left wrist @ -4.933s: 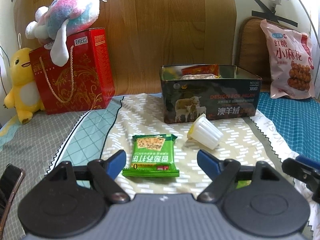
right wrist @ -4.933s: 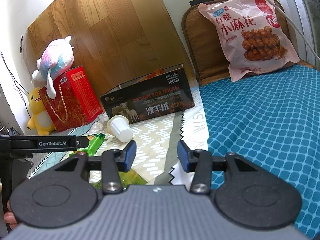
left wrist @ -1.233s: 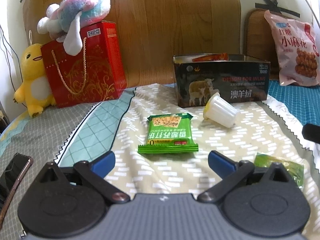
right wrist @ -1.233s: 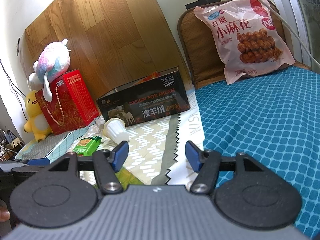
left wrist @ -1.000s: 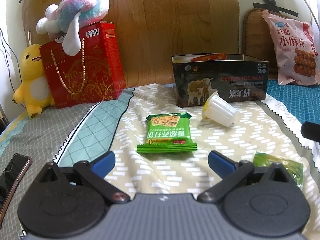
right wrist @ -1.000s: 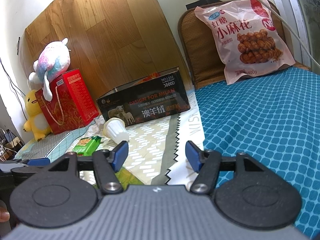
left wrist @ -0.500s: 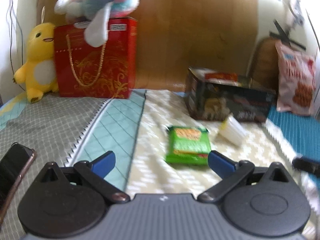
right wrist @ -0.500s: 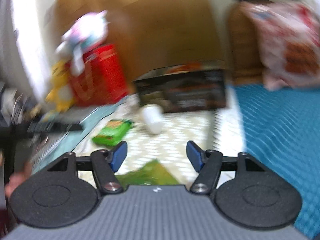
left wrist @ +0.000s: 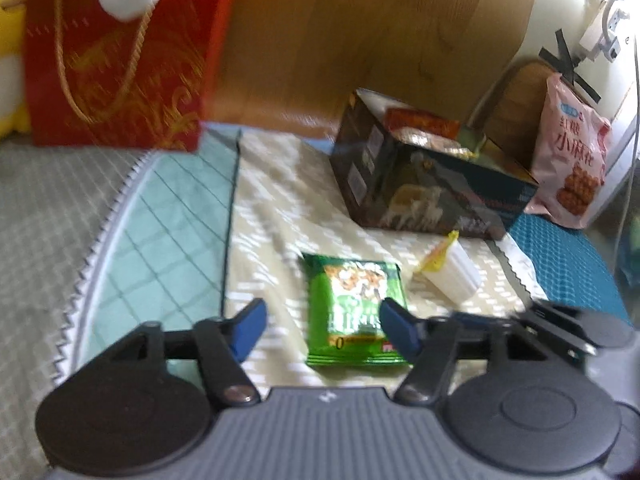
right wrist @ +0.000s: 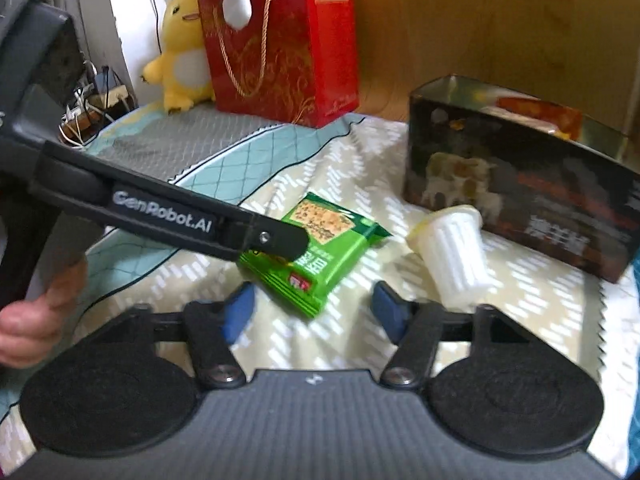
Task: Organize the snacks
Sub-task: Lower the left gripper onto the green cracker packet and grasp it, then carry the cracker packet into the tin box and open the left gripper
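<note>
A flat green cracker packet (left wrist: 354, 312) lies lower centre on the bed (left wrist: 260, 208), print blurred. Left tool (left wrist: 322, 326) is closing around it, untouching; right tool (right wrist: 310, 306) narrows, empty.

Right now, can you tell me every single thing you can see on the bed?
green cracker packet: one, green, flat on the cream patterned cloth, between the left fingers.
jelly cup: one, white with a yellow lid, on its side beside the packet.
tin box: one, dark with sheep pictures, open, snacks inside.
gift bag: one, red with gold, at the back.
yellow plush: one, beside the bag.
pink snack bag: one, propped behind the tin.
bedspread: grey, teal and cream.
left gripper: black with blue pads, jaws closing round the packet, not pressing it.
right gripper: same colours, closing, holding nothing.
hand: one, gripping the left tool's handle.
</note>
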`<state>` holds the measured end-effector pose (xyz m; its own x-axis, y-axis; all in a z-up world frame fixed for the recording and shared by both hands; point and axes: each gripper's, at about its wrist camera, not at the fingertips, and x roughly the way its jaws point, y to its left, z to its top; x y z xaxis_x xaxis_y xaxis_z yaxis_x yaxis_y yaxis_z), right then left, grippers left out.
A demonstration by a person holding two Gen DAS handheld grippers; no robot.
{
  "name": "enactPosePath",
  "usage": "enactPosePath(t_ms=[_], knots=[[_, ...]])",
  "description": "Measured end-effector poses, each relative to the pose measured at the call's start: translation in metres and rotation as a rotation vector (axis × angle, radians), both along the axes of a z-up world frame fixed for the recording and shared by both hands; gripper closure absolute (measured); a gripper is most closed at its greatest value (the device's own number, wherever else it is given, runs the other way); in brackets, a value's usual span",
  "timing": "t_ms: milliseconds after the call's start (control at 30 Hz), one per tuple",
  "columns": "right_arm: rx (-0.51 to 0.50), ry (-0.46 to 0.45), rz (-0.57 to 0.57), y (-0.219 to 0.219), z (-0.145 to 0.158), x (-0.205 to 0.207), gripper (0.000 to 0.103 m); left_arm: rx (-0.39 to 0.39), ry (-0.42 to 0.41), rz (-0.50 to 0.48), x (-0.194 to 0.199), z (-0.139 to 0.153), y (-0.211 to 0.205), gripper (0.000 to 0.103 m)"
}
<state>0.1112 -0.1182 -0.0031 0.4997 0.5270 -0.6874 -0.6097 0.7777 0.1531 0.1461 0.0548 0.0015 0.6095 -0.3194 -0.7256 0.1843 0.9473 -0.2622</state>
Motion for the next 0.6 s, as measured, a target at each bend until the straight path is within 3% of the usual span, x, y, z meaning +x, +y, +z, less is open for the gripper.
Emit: enactPosePath(t_ms=[33,133,267,367,500,600], knots=[[0.002,-0.001,0.024,0.003,0.000,0.000,0.062,-0.010,0.011,-0.004,0.001,-0.004,0.000,0.052],[0.002,-0.028,0.017,0.004,0.004,-0.008,0.066,-0.049,0.004,-0.022,-0.002,-0.005,-0.001,0.070],[0.046,-0.108,-0.013,-0.012,0.025,-0.020,0.066,-0.068,-0.002,-0.015,-0.010,0.007,-0.006,0.070],[0.085,-0.198,-0.064,-0.036,0.049,-0.017,0.066,-0.059,-0.076,-0.049,-0.018,0.034,-0.021,0.071],[0.095,-0.259,-0.161,-0.070,0.066,0.009,0.066,-0.051,-0.181,-0.104,-0.004,0.069,-0.055,0.071],[0.095,-0.253,-0.220,-0.087,0.066,0.042,0.066,-0.029,-0.234,-0.145,0.026,0.078,-0.093,0.071]])
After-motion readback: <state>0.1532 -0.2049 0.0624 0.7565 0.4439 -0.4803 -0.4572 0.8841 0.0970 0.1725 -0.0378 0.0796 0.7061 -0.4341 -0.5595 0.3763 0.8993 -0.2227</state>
